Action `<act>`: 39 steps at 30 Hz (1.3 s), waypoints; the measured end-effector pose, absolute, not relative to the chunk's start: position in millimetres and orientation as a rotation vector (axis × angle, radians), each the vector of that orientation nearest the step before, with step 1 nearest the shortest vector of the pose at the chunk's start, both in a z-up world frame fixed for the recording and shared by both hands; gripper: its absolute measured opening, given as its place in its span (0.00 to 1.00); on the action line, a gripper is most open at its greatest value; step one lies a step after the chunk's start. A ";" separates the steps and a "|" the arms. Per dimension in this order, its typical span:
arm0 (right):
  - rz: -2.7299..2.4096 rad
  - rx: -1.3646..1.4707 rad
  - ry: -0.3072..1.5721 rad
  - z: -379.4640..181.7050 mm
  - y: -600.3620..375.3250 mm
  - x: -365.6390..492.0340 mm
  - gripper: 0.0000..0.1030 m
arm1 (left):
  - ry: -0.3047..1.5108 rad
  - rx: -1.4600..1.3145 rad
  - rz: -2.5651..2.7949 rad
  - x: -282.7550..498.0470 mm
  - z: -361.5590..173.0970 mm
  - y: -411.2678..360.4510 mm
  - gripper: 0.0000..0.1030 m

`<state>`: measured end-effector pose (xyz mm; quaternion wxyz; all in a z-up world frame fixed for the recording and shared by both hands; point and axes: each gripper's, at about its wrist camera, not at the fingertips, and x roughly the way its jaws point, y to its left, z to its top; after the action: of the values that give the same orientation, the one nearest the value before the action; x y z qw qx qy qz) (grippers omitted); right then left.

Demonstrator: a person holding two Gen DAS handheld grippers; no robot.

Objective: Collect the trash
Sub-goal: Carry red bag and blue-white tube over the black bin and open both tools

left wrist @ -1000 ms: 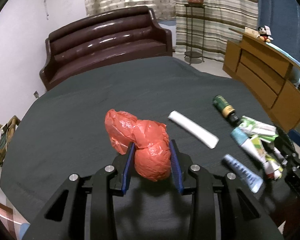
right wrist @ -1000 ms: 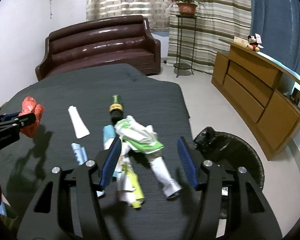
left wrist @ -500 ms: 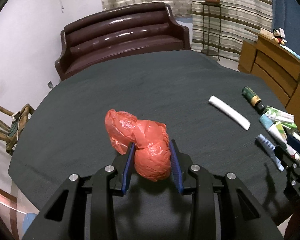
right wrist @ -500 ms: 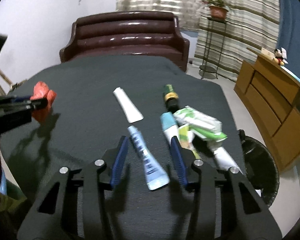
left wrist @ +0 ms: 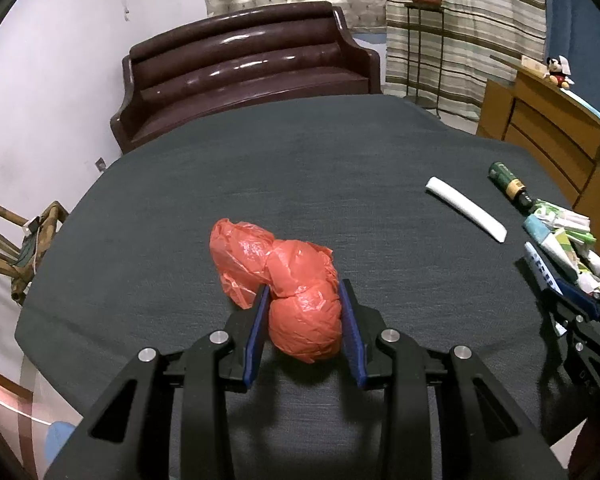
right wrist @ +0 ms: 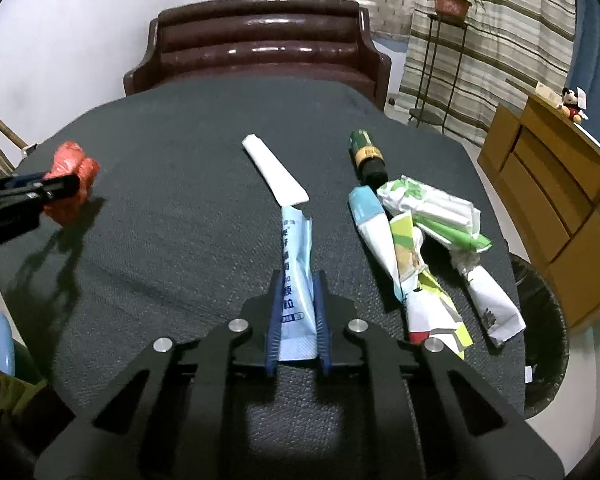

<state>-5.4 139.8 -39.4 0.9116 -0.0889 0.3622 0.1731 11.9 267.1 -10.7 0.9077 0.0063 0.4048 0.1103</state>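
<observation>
My left gripper (left wrist: 304, 300) is shut on a crumpled red plastic bag (left wrist: 296, 304), held just above the dark table (left wrist: 260, 168). My right gripper (right wrist: 297, 280) is shut on a pale blue sachet (right wrist: 296, 264) lying on the table. Beside it lie a white flat tube (right wrist: 274, 170), a green bottle (right wrist: 367, 156), a blue-and-white tube (right wrist: 374, 228) and several crumpled green and white wrappers (right wrist: 432, 216). In the right wrist view the red bag (right wrist: 70, 168) and the left gripper (right wrist: 60, 186) show at the far left.
A black bin with a liner (right wrist: 540, 320) stands below the table's right edge. A brown sofa (left wrist: 240, 76) is behind the table, a wooden cabinet (right wrist: 560, 184) at the right, a plant stand (right wrist: 440, 60) at the back.
My right gripper moved left from the wrapper pile to the blue sachet and closed on it. My left gripper kept its hold on the red bag and swung left.
</observation>
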 end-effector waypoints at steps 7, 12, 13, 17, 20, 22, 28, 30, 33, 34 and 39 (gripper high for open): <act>0.309 -0.132 0.655 -11.3 114.9 -12.8 0.15 | 0.798 0.019 0.126 14.7 -5.5 240.1 0.34; 0.215 -0.097 0.617 2.4 74.6 -10.5 0.15 | 0.770 0.030 0.017 23.4 -1.2 202.2 0.34; 0.189 -0.090 0.614 3.8 64.9 -9.0 0.15 | 0.763 0.031 -0.003 25.1 0.1 195.2 0.34; 0.100 -0.070 0.607 6.5 30.0 0.5 0.15 | 0.731 0.040 -0.098 34.6 6.4 157.9 0.34; 0.038 -0.053 0.602 7.4 2.7 4.2 0.15 | 0.704 0.050 -0.158 38.7 10.5 127.3 0.34; -0.003 -0.040 0.600 7.9 -14.5 6.7 0.15 | 0.691 0.058 -0.193 42.2 12.1 112.3 0.34; -0.087 -0.013 0.592 4.7 -55.5 12.1 0.15 | 0.663 0.078 -0.289 50.6 13.5 68.4 0.34; -0.106 -0.005 0.593 2.1 -64.7 13.3 0.15 | 0.658 0.091 -0.311 54.5 12.4 52.5 0.34; -0.129 0.006 0.597 -0.7 -76.7 16.9 0.15 | 0.658 0.110 -0.332 57.9 8.3 35.9 0.34; -0.137 0.013 0.598 -2.2 -81.5 18.5 0.15 | 0.660 0.114 -0.336 57.9 7.2 32.4 0.34; -0.155 0.036 0.602 -7.6 -100.3 23.3 0.15 | 0.664 0.134 -0.360 63.3 3.2 14.4 0.34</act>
<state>23.3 -100.3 -7.6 0.9519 0.0177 0.2964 -0.0761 63.3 14.4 3.2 0.9273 0.0652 0.3241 -0.1757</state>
